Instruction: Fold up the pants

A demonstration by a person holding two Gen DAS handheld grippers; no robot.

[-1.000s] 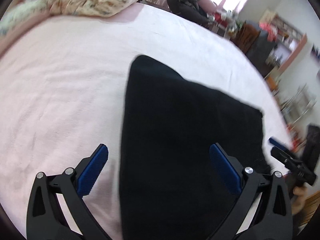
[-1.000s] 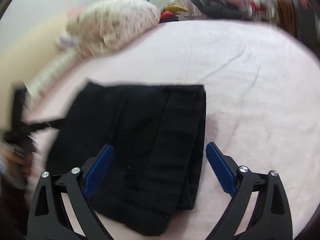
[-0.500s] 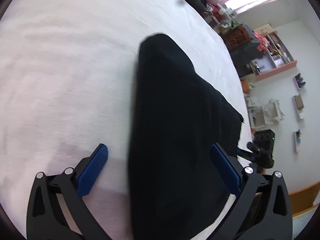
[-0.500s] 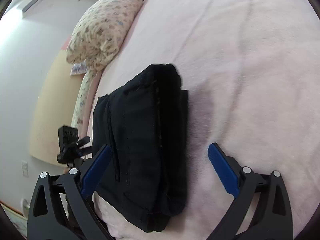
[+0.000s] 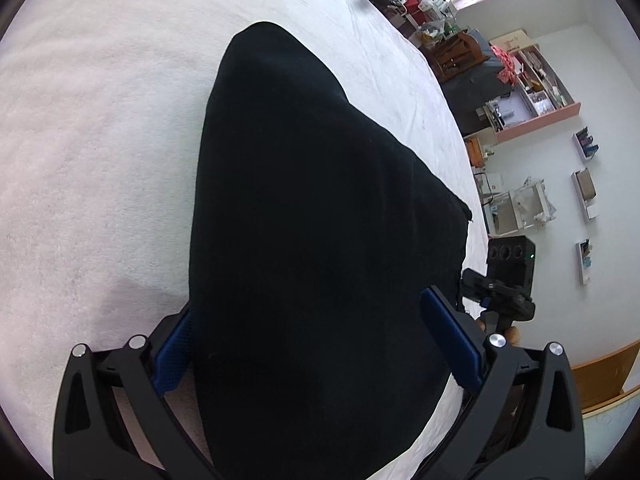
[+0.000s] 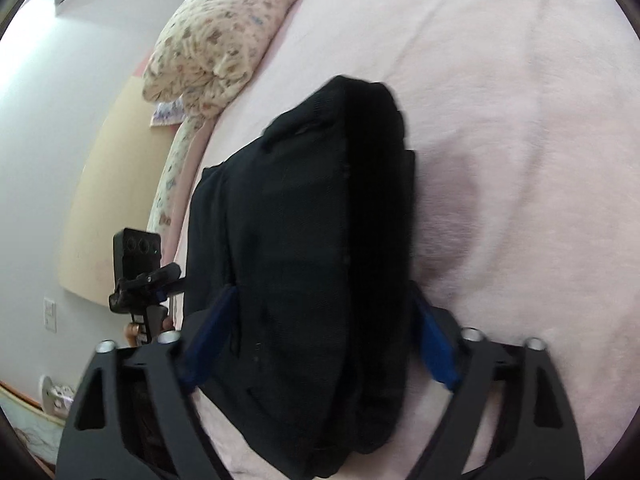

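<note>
The black pants [image 5: 312, 200] lie folded into a thick bundle on the pink blanket [image 5: 100, 140]. My left gripper [image 5: 310, 344] straddles one end of the bundle, jaws wide. Its left pad [image 5: 172, 356] sits at the fabric's edge and its right pad [image 5: 448, 340] rests above the cloth. In the right wrist view the pants [image 6: 312, 220] fill the space between the fingers of my right gripper [image 6: 324, 344]. Those jaws are closing, with the blue pads [image 6: 434, 356] at the bundle's two sides. No firm squeeze on the cloth shows.
A floral pillow [image 6: 224, 40] lies at the head of the bed. The bed's edge runs close behind the pants, with cluttered shelves [image 5: 532, 80] and furniture beyond. Each view shows the other gripper's camera block [image 5: 510, 256] [image 6: 138, 252] at the bundle's far end.
Both grippers have sunk and tipped down onto the pants, which now reach in between their fingers. The right jaws have narrowed around the bundle. The pants have not shifted.
</note>
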